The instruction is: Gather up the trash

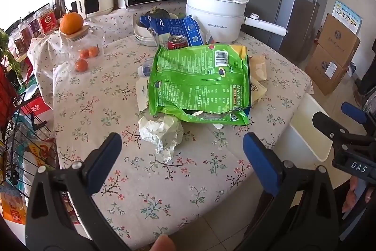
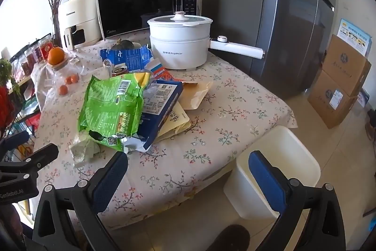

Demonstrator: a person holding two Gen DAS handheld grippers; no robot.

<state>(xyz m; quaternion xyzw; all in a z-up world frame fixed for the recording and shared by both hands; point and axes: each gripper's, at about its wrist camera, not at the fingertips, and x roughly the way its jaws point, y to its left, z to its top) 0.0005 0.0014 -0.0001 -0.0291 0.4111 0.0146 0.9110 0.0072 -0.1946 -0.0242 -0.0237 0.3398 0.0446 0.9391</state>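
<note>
A green snack bag (image 1: 199, 84) is lying atop boxes and wrappers at the middle of the floral-clothed surface (image 1: 150, 194), a crumpled paper wad (image 1: 162, 131) just beside it. Both left tongs (image 1: 182, 147) and right tongs (image 2: 188, 167) are hovering wide open, gripping nothing. A white bin (image 2: 279, 140) is standing beside the surface.

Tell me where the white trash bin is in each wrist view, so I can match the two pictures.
Left wrist: white trash bin at right edge, beside the table.
Right wrist: bin at lower right, on the floor.
Shared landmark: green snack bag.
</note>
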